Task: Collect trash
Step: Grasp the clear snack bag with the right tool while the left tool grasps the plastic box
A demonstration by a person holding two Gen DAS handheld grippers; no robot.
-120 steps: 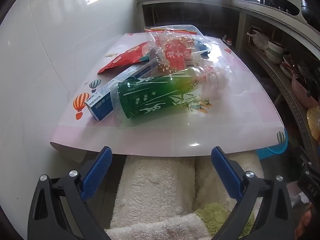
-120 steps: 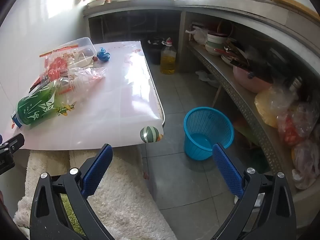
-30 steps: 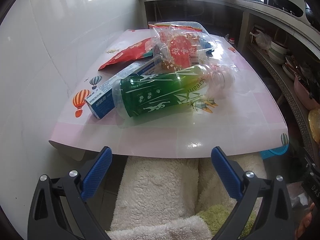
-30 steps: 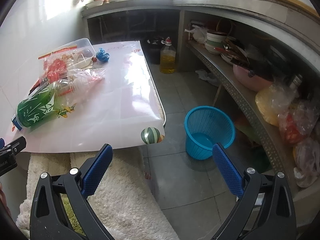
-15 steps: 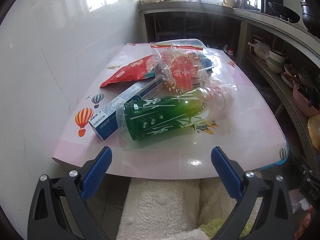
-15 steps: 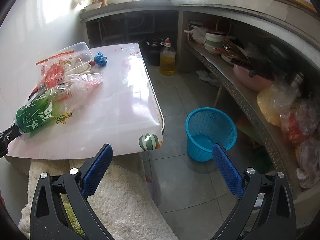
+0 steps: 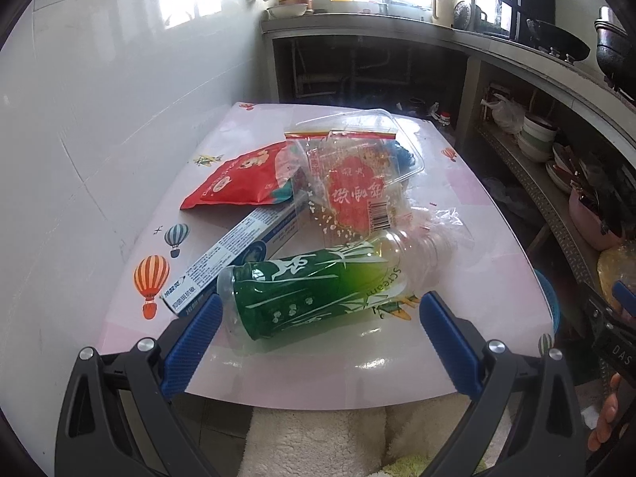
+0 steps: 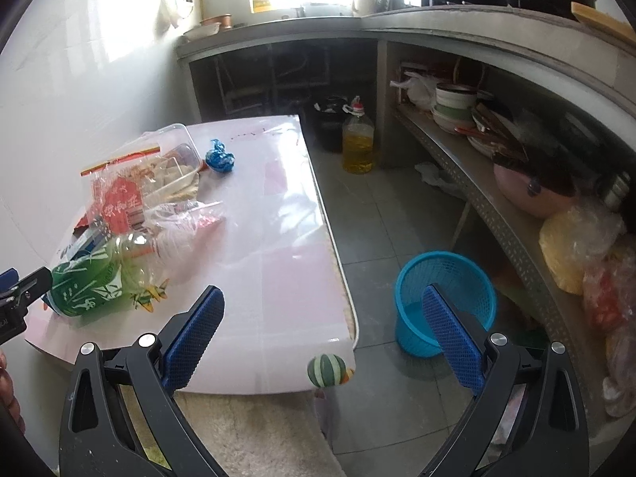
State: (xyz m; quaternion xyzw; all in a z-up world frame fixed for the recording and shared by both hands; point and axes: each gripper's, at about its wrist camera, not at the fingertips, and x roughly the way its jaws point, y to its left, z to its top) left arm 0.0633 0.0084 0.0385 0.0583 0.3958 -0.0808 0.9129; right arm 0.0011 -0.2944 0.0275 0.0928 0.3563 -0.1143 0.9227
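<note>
Left wrist: green bottle (image 7: 314,298) lies between spread left tongs (image 7: 320,320).

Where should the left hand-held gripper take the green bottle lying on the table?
Grip the green bottle across its wide labelled body, coming from the near table edge. It lies on its side crosswise, already between the open left hand-held gripper fingers.

Left gripper (image 7: 318,320): black angular frame, blue textured finger pads (image 7: 193,335), silver screws.
Right gripper (image 8: 322,324): same black frame, blue meshed pads (image 8: 449,336), silver screws.
</note>
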